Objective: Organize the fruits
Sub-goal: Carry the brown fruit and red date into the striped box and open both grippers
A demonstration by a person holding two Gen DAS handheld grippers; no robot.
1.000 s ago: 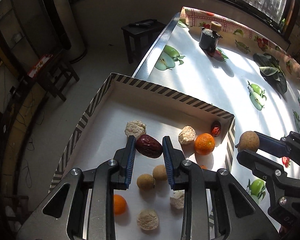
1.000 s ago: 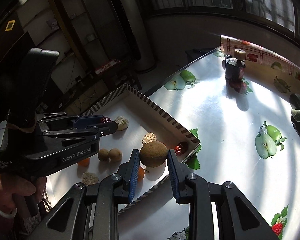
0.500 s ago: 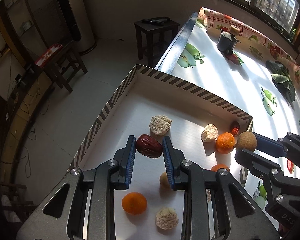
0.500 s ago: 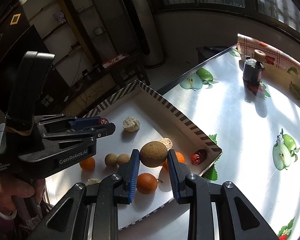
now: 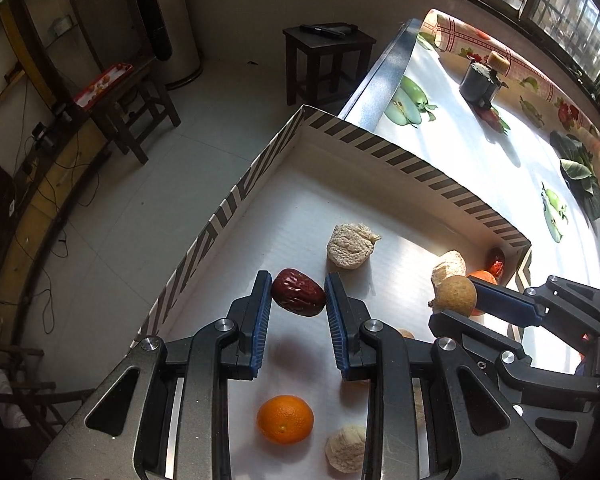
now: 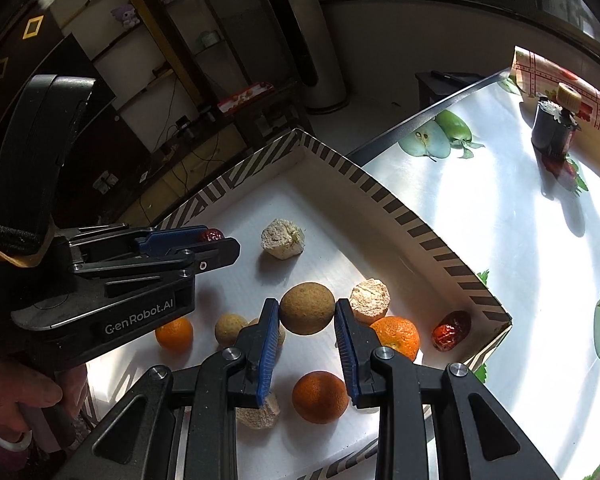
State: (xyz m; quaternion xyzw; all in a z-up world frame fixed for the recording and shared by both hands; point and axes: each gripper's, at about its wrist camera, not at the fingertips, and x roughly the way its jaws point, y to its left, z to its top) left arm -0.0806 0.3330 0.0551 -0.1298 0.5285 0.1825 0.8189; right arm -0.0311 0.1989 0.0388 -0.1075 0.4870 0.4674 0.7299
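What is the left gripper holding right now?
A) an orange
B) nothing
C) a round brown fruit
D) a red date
D: in the left wrist view the left gripper is shut on a wrinkled red date above the tray; the round brown fruit sits in the right gripper.

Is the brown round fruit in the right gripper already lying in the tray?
No: the right gripper holds the brown round fruit above the tray.

R gripper (image 6: 307,345) fingers clamp brown round fruit (image 6: 307,308) over striped tray (image 6: 400,216) w/ oranges (image 6: 320,397).
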